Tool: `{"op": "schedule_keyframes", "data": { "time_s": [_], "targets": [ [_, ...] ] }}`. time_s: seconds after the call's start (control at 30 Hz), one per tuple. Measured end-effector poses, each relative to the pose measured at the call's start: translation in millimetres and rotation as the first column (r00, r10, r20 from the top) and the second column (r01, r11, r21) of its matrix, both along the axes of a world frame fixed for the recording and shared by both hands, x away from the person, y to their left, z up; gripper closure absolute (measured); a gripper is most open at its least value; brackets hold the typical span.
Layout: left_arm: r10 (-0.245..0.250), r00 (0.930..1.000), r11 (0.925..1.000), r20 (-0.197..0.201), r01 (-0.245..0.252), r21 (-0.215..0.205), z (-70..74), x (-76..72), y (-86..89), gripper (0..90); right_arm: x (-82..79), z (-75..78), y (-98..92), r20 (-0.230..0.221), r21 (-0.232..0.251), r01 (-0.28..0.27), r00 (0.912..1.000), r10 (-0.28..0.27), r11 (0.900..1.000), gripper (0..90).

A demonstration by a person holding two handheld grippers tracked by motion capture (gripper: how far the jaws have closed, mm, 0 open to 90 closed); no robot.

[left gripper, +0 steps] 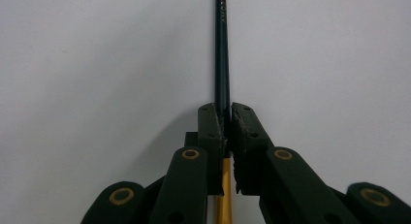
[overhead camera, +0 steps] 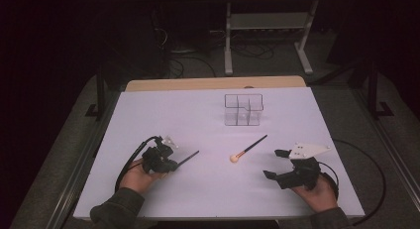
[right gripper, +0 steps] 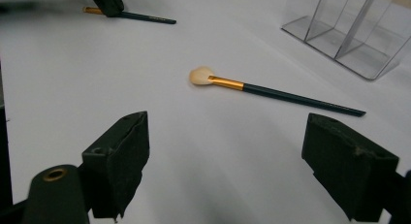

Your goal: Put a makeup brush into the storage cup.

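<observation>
My left gripper point(overhead camera: 171, 163) is shut on a thin dark-handled brush point(left gripper: 222, 64); its handle point(overhead camera: 188, 158) sticks out to the right over the white table, and a gold ferrule shows behind the jaws in the left gripper view. A second brush point(overhead camera: 249, 148) with a pale round head and gold ferrule point(right gripper: 226, 82) lies flat at mid-table. My right gripper point(overhead camera: 275, 163) stands open at the right, jaws wide apart, nothing between them, the loose brush point(right gripper: 271, 92) ahead of it. The held brush point(right gripper: 145, 18) also appears far off in the right gripper view.
A clear plastic organiser point(overhead camera: 242, 109) with several compartments stands upright behind the loose brush, also at the upper right point(right gripper: 349, 30) of the right gripper view. The white table top point(overhead camera: 198, 120) has a wooden strip at its far edge. Cables trail from both grippers.
</observation>
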State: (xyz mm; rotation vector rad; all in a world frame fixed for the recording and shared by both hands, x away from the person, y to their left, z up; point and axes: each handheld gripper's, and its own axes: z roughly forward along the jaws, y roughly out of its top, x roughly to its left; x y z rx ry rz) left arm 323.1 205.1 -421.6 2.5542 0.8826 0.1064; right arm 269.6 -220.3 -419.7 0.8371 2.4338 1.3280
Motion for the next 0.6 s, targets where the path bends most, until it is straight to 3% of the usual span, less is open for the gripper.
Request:
{"op": "schedule_keyframes", "data": {
  "time_s": [0.13, 0.17, 0.27, 0.37, 0.43, 0.53, 0.6],
  "targets": [
    [0.003, 1.0, 0.9996, 0.008, -0.003, -0.03, 2.0, 1.0, 3.0, 83.4, 1.6, 0.1, 0.5, -0.005, -0.009, -0.016, 0.9999, 0.016, 1.0, 16.6],
    [0.011, 0.9999, 0.9984, 0.007, -0.01, -0.056, 3.7, 0.8, 3.8, 83.4, 1.9, 0.2, 1.1, -0.011, -0.009, -0.016, 0.9998, 0.016, 1.0, 16.9],
    [-0.011, 0.9999, 0.9993, 0.003, 0.011, -0.035, 7.0, 1.8, 5.6, 83.4, 3.1, 1.7, 2.3, -0.028, -0.016, -0.031, 0.9991, 0.03, 0.999, 17.8],
    [-0.004, 0.9998, 0.9975, 0.019, 0.006, -0.071, 12.9, 0.8, 6.5, 83.4, 5.1, 4.1, 4.1, -0.041, -0.024, -0.044, 0.9982, 0.043, 0.999, 17.6],
    [-0.034, 0.9992, 0.9958, 0.022, 0.036, -0.085, 17.6, 0.1, 7.1, 83.4, 6.6, 6.1, 5.6, -0.035, -0.037, -0.044, 0.9985, 0.043, 0.998, 16.9],
    [-0.073, 0.9969, 0.9951, 0.029, 0.075, -0.064, 26.2, -0.3, 7.1, 83.4, 9.1, 9.9, 7.8, -0.035, -0.043, -0.042, 0.9986, 0.04, 0.998, 15.0],
    [-0.065, 0.9973, 0.9936, 0.034, 0.068, -0.09, 31.6, -1.8, 6.3, 83.4, 12.8, 14.2, 10.5, -0.038, -0.059, -0.051, 0.9981, 0.049, 0.997, 14.0]
  ]
}}
